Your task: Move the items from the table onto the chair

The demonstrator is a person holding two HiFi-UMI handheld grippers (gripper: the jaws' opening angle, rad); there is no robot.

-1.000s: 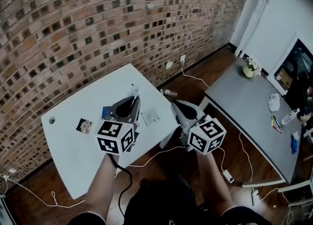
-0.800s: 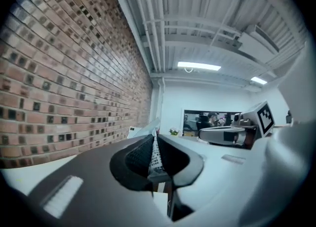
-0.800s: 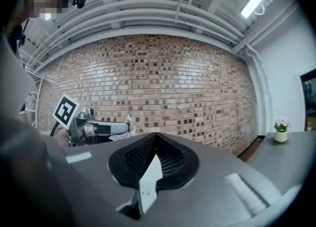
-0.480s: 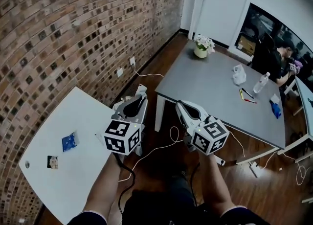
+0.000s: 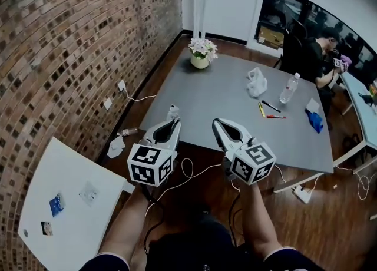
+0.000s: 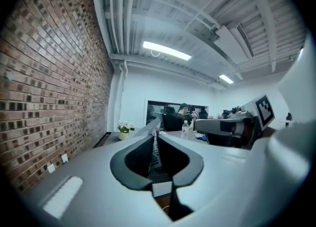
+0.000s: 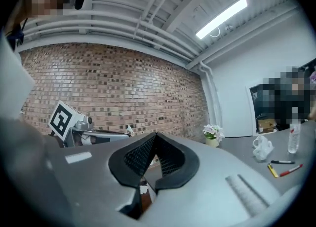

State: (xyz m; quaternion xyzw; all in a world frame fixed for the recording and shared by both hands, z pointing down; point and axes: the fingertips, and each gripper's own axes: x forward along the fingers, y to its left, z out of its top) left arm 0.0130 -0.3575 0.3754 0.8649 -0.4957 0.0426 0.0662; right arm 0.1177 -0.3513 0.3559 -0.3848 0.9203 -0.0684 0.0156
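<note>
**Q:** Movement since a second ago?

**A:** Swung round: the white table [image 5: 76, 234] has gone from mid-frame to the lower left corner. The grey table [image 5: 218, 96] has come from the right edge to the centre. Both grippers travelled with the turn, side by side.

**Q:** Left gripper [image 5: 174, 121], condition?

**A:** Jaws clenched almost fully on a small white item [image 5: 172, 111], which pokes out past the tips. In the head view it sits just over the grey table's near edge. The gripper is held level and out front, probably so the scrap rides clear through the turn.

**Q:** Right gripper [image 5: 217, 122]?

**A:** Jaws pressed together, with nothing between them. It rides alongside as an idle partner, by my reading.

**Q:** Stock left on the white table?

**A:** Three entries, each lying apart from the others:
- blue packet [image 5: 57, 204]
- white square piece [image 5: 88, 192]
- small picture card [image 5: 46, 227]

None has been moved yet, so the task is in its early part.

**Q:** Destination chair?

**A:** Not located. A person [image 5: 318, 58] sits at the upper right, and I cannot tell which seat is meant.

**Q:** And the grey table's contents?

**A:** Flower pot [image 5: 200, 52] and water bottle [image 5: 288, 89], among others. These are likely no part of this job.
</note>
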